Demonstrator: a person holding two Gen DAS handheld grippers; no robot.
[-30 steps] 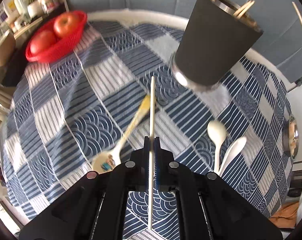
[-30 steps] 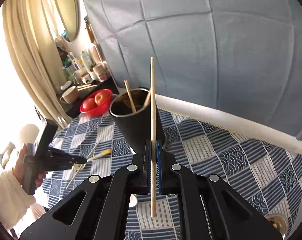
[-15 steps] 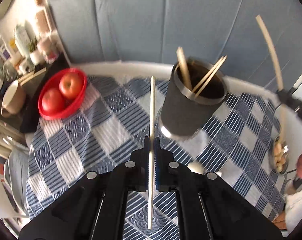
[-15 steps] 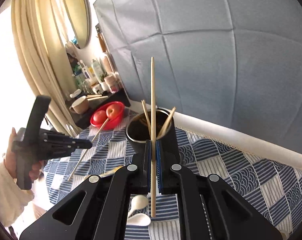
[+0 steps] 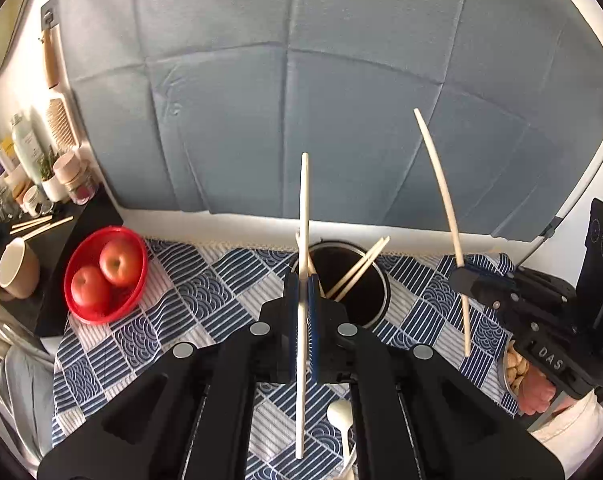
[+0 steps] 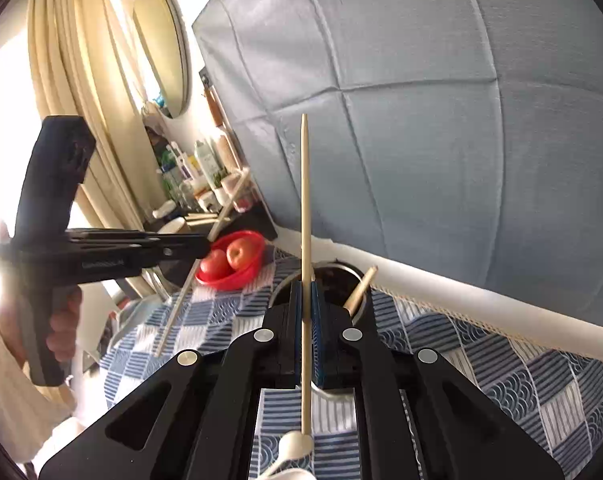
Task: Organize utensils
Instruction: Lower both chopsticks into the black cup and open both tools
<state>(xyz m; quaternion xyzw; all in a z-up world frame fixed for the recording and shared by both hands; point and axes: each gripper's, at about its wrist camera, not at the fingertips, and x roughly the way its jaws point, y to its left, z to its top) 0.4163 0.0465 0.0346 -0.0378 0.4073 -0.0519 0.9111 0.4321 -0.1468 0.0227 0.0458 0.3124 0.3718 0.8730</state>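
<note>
My left gripper (image 5: 304, 280) is shut on a pale chopstick (image 5: 304, 208), held upright just in front of the dark utensil cup (image 5: 361, 292), which holds several chopsticks. My right gripper (image 6: 306, 288) is shut on another chopstick (image 6: 304, 184), also upright, close above the same cup (image 6: 341, 280). The right gripper with its chopstick also shows in the left wrist view (image 5: 461, 280), to the right of the cup. The left gripper shows in the right wrist view (image 6: 199, 246), left of the cup. A white spoon (image 5: 339, 416) lies on the checked cloth below.
A red basket with two apples (image 5: 105, 276) sits at the left of the blue checked tablecloth (image 5: 205, 300). A mug (image 5: 15, 272) and bottles stand on a dark side shelf. A bowl of snacks (image 5: 515, 368) sits at the right. A blue padded wall is behind.
Both grippers have risen and tilted up, carrying their chopsticks. The cup has dropped lower in both views and now lies just past the fingertips.
</note>
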